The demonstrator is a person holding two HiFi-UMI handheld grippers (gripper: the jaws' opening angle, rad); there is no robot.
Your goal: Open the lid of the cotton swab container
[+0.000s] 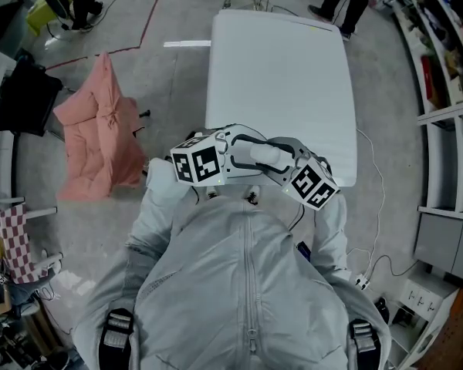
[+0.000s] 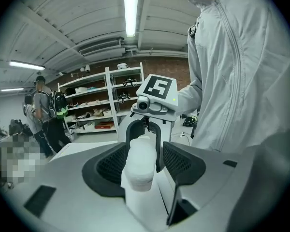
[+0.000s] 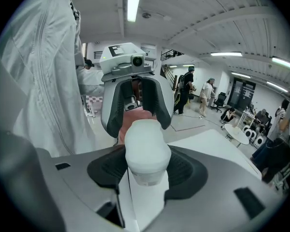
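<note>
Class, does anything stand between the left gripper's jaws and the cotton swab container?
Nothing visible does: the cotton swab container sits between the left gripper's open jaws, while the right gripper clamps its other end.

Ceiling tubes lighting room from above, blooming white in both gripper views. Head view looking dimmer, greyish; table glowing pale, shadows on floor looking soft. Fisheye bending shelves near edges; dark vignette ringing corners of both gripper views. Container sitting too close to lens, blurring, nearly washing out; surface detail possibly getting lost to overexposure. Jacket folds catching even, diffuse light in all views.
</note>
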